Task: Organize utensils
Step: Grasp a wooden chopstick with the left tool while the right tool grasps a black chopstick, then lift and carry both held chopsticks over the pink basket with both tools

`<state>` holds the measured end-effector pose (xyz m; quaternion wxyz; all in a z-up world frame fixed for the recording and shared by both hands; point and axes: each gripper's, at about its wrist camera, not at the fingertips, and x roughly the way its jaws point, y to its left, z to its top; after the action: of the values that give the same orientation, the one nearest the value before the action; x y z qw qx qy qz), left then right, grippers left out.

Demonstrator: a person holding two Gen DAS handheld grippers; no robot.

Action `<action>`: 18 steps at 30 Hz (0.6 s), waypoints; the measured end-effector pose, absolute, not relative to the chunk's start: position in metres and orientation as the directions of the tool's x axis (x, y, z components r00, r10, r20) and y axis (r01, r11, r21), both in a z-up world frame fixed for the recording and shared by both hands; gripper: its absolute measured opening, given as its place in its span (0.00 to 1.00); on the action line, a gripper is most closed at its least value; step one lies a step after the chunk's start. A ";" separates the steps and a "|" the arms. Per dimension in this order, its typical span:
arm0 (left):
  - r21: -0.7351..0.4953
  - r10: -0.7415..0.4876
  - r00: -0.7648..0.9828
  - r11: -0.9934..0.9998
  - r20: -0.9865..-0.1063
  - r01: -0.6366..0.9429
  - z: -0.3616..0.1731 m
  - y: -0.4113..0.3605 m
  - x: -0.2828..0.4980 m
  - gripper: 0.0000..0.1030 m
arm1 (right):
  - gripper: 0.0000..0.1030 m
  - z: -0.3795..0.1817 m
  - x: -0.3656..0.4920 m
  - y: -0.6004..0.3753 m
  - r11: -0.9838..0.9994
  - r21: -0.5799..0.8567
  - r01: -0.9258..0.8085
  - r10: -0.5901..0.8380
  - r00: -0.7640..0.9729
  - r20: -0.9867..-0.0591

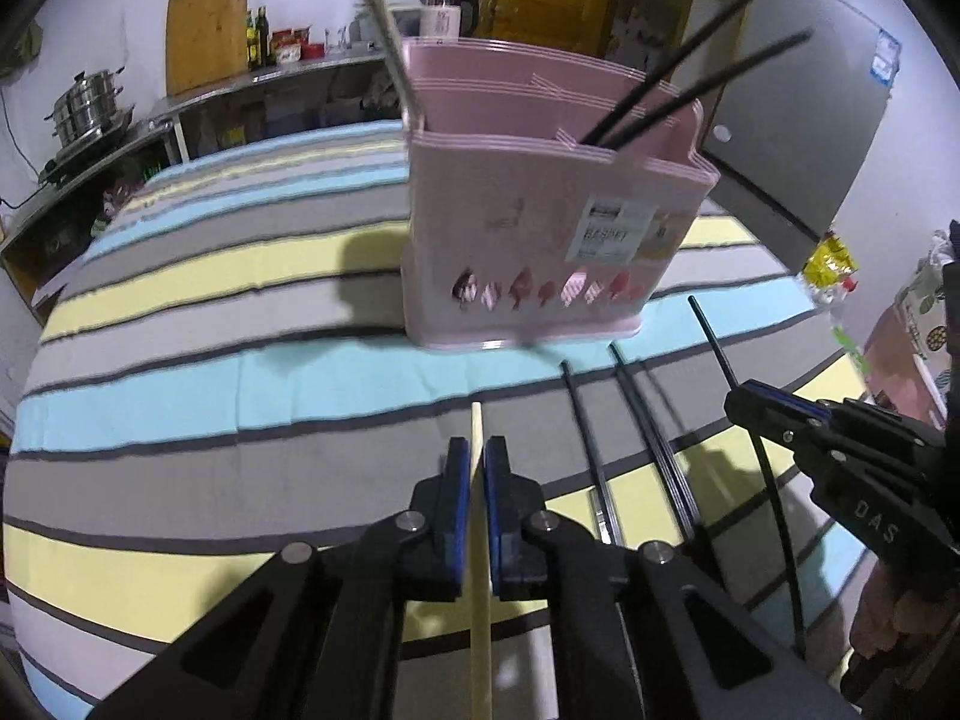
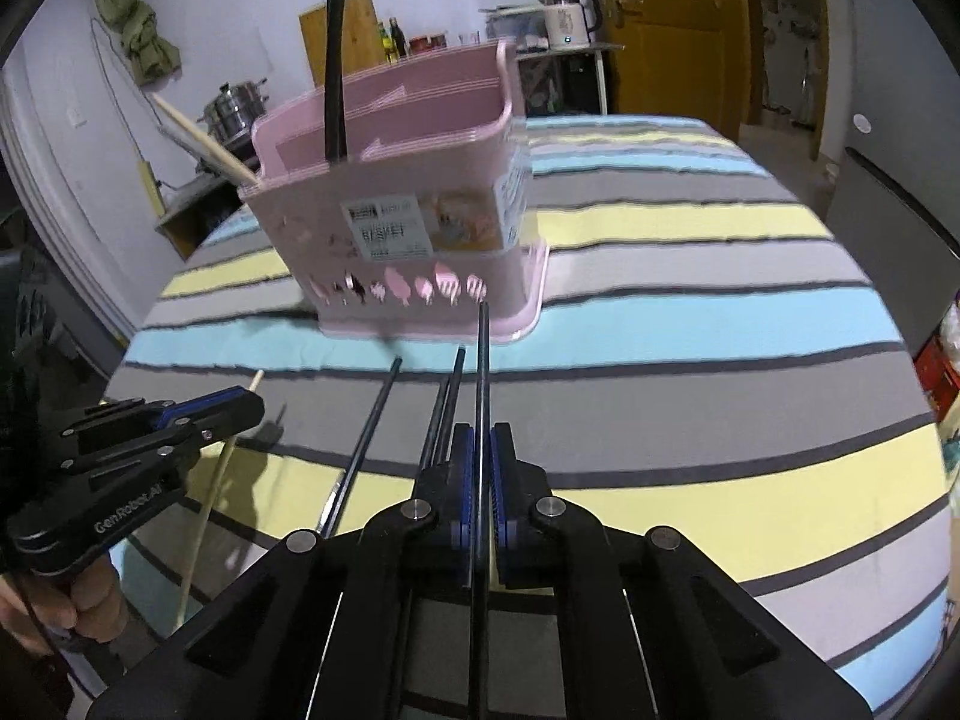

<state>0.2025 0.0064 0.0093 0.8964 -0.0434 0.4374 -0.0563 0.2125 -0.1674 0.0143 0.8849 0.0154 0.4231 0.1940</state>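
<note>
Left gripper (image 1: 477,468) pinches a wooden chopstick (image 1: 480,570); right gripper (image 2: 481,450) pinches a black chopstick (image 2: 482,372).

Both are clamped tight on their sticks, just in front of the pink utensil holder (image 1: 540,228) on the striped surface (image 1: 240,396); more black chopsticks (image 1: 636,420) lie loose between them; to do it well, I judge, tilt each stick upright over the matching compartment; wood beside wood, black beside black; release only once the tip is inside.

Pink holder (image 1: 528,228): one. Wooden chopsticks (image 1: 478,438): two. Black chopsticks (image 1: 578,414): six, it seems.
</note>
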 end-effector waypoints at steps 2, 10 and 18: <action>-0.137 -0.154 0.627 0.988 -0.764 0.076 0.021 0.008 0.200 0.05 | 0.05 0.022 0.212 -0.170 0.922 0.202 -0.329 0.366 0.577 -0.730; -0.155 -0.198 0.682 0.980 -0.704 0.125 0.064 0.007 0.194 0.05 | 0.05 0.055 0.206 -0.179 0.919 0.212 -0.332 0.384 0.629 -0.676; -0.163 -0.221 0.723 0.975 -0.655 0.151 0.098 0.008 0.186 0.05 | 0.05 0.091 0.198 -0.184 0.917 0.202 -0.345 0.393 0.685 -0.613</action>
<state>0.1860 0.0077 0.0981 0.9268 -0.0492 0.3586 -0.1003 0.1984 -0.1844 0.0906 0.9173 0.0349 0.3419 0.2012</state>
